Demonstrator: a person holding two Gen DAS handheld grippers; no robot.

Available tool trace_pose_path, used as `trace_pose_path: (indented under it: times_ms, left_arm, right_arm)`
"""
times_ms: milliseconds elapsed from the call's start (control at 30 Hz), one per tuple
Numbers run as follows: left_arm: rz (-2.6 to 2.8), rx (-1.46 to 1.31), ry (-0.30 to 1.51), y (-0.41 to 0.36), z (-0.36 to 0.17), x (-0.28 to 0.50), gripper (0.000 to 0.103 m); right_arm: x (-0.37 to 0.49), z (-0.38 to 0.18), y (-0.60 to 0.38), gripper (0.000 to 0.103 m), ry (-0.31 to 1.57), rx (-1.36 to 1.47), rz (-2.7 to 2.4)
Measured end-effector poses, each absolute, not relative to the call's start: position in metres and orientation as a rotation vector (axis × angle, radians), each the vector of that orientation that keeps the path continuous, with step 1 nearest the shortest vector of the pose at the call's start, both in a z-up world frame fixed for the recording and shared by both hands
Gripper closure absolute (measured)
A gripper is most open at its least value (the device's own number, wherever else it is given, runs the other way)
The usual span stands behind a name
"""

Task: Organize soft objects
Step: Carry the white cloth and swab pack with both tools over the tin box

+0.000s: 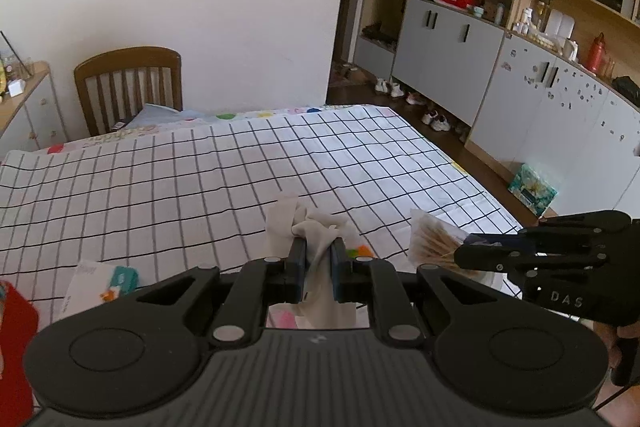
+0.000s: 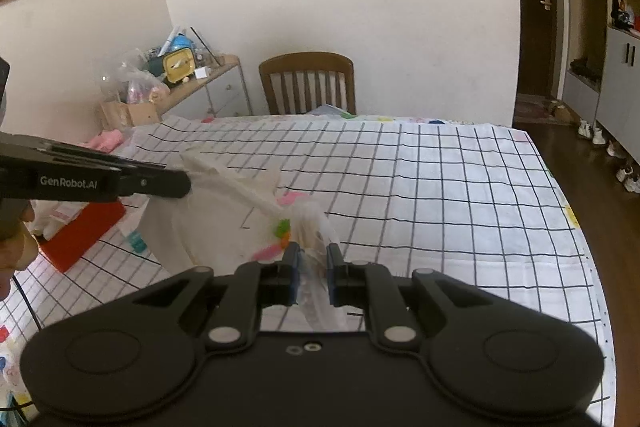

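Note:
My left gripper (image 1: 319, 247) is shut on a bunched edge of a white cloth bag (image 1: 308, 223), held above the checked bed (image 1: 200, 179). In the right wrist view the left gripper (image 2: 186, 183) comes in from the left, holding the same white bag (image 2: 216, 215) stretched open. My right gripper (image 2: 313, 255) is shut on a clear plastic packet (image 2: 312, 227) of thin wooden sticks. In the left wrist view the right gripper (image 1: 460, 253) holds that packet (image 1: 434, 241) to the right of the bag. Small colourful items (image 2: 282, 231) show at the bag.
A red box (image 2: 82, 227) and a small teal-and-white packet (image 1: 102, 281) lie on the bed at the left. A wooden chair (image 1: 128, 87) stands past the bed's far edge. Grey cabinets (image 1: 448, 43) and shoes (image 1: 436, 121) line the right side. A cluttered side table (image 2: 188, 83) stands left.

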State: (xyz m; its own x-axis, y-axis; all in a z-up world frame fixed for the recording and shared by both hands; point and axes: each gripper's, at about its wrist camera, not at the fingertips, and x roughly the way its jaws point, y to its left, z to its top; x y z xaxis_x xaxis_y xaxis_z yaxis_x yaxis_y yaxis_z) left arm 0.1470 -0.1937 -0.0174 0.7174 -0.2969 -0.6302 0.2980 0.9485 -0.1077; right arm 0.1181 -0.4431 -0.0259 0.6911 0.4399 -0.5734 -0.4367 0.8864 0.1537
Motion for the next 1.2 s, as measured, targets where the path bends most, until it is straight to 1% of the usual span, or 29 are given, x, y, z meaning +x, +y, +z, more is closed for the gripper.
trace_pose_path:
  times_ms: [200, 467, 867, 1200]
  left_arm:
    - [-0.313, -0.017, 0.686, -0.160, -0.010, 0.132, 0.091]
    - [-0.279, -0.040, 0.685, -0.093, 0.000, 0.116, 0.091]
    - [-0.209, -0.055, 0.667, 0.010, 0.010, 0.092, 0.091]
    - [-0.103, -0.056, 0.636, 0.094, 0.020, 0.073, 0.091]
  right_arm:
    - [0.111, -0.013, -0.418, 0.090, 0.629, -0.002, 0.527]
    - [0.105, -0.004, -0.361, 0.090, 0.621, -0.016, 0.567]
    - [0.097, 0.011, -0.242, 0.090, 0.596, -0.065, 0.655]
    - [0.095, 0.011, -0.150, 0.090, 0.580, -0.105, 0.747]
